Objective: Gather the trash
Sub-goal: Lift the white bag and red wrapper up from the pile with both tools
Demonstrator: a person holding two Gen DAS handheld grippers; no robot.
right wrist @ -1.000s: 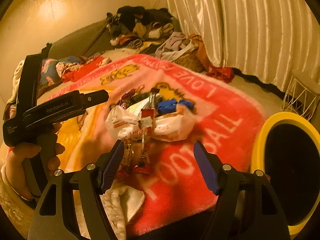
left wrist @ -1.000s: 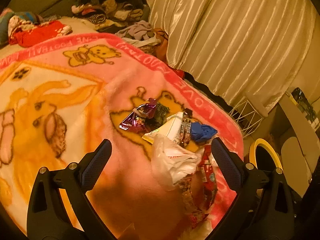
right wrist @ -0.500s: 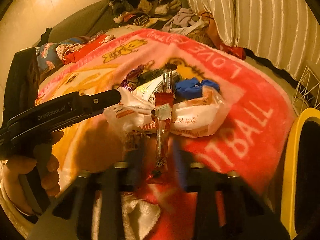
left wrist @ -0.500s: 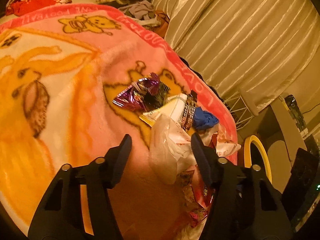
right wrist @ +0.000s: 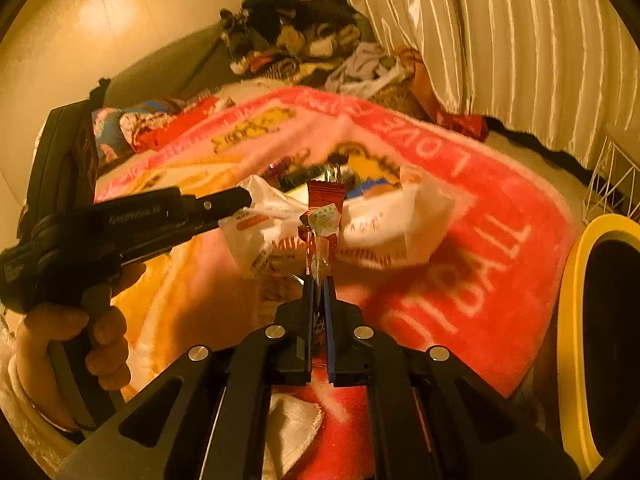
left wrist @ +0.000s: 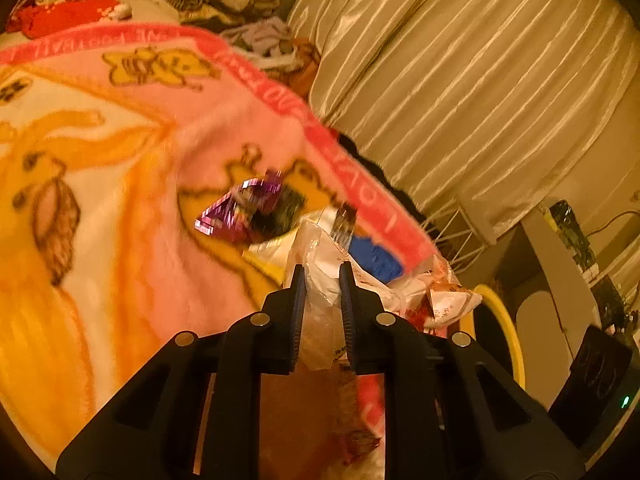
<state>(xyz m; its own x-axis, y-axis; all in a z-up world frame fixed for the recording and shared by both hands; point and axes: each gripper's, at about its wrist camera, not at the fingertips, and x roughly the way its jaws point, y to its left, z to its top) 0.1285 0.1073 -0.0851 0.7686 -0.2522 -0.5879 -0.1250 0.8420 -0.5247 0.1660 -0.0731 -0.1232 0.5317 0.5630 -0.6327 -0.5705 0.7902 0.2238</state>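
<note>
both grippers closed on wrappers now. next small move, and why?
Probably lift both off the blanket and carry them toward the yellow-rimmed bin. The left gripper pinches the white bag; the right gripper clamps the red wrapper. Both jaws have just been closing and now grip. More wrappers lie beyond, so lift gently.

A: Where can you pass? The pink blanket (left wrist: 132,184) is bare across the left half of the left wrist frame; your tool has open room there.

B: And centre frame? The wrapper heap (right wrist: 360,224) blocks you, and the left tool (right wrist: 244,200) reaches in from the left of the right wrist frame, touching the heap.

A: Right edge: the yellow-rimmed bin (right wrist: 576,320) stands just beside the bed, with a white wire rack (right wrist: 612,184) above it in the frame.

B: Upper frame: the clothes pile (right wrist: 304,40) and curtain (right wrist: 500,40) close off the far side.
</note>
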